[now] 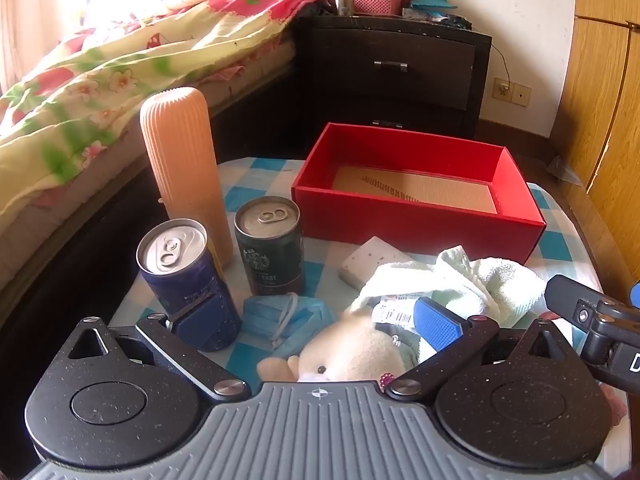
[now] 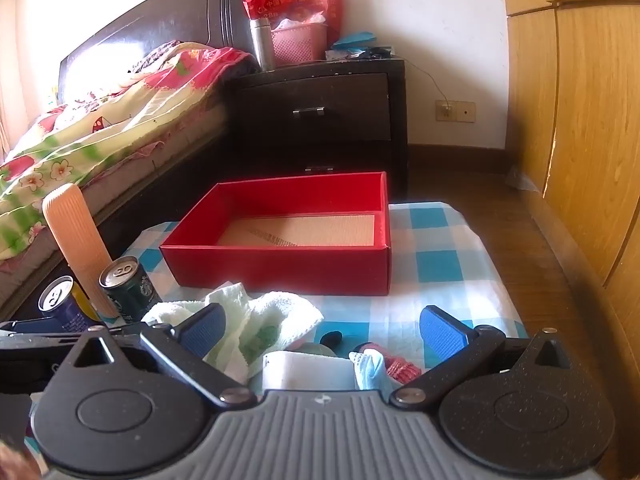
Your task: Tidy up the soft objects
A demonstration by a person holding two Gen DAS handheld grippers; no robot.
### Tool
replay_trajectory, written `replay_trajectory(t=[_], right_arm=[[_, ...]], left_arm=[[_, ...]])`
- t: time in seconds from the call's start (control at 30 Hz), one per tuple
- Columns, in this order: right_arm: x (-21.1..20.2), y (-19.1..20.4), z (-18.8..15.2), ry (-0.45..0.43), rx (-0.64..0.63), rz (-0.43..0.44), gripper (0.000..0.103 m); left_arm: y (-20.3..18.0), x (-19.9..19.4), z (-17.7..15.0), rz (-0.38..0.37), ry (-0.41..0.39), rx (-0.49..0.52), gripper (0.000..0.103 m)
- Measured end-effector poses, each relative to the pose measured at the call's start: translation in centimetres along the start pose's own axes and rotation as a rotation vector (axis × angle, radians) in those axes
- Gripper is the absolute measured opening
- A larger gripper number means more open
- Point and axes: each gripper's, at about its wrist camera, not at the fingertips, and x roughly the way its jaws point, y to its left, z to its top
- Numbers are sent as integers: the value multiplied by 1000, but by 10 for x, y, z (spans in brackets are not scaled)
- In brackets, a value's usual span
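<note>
A small table [image 2: 436,248] under a blue-and-white checked cloth carries an open red box [image 2: 288,268] at its far side. Along its left edge stand a ribbed peach bottle [image 1: 186,168], a blue can [image 1: 188,280] and a dark green can [image 1: 270,246]. Nearer lie a pale green towel [image 1: 480,276], a speckled sponge [image 1: 370,260], a blue face mask [image 1: 286,320] and a cream plush toy [image 1: 352,354].

Two cans [image 1: 178,276]; one red box [image 1: 420,196]; one towel [image 1: 460,280].
</note>
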Motion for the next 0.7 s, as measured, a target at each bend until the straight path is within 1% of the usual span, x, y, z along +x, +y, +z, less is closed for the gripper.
replay_trajectory(t=[0.7], right_arm=[[0, 1, -1, 4, -5, 2, 85]], left_arm=[[-2, 0, -1, -2, 0, 2, 98]])
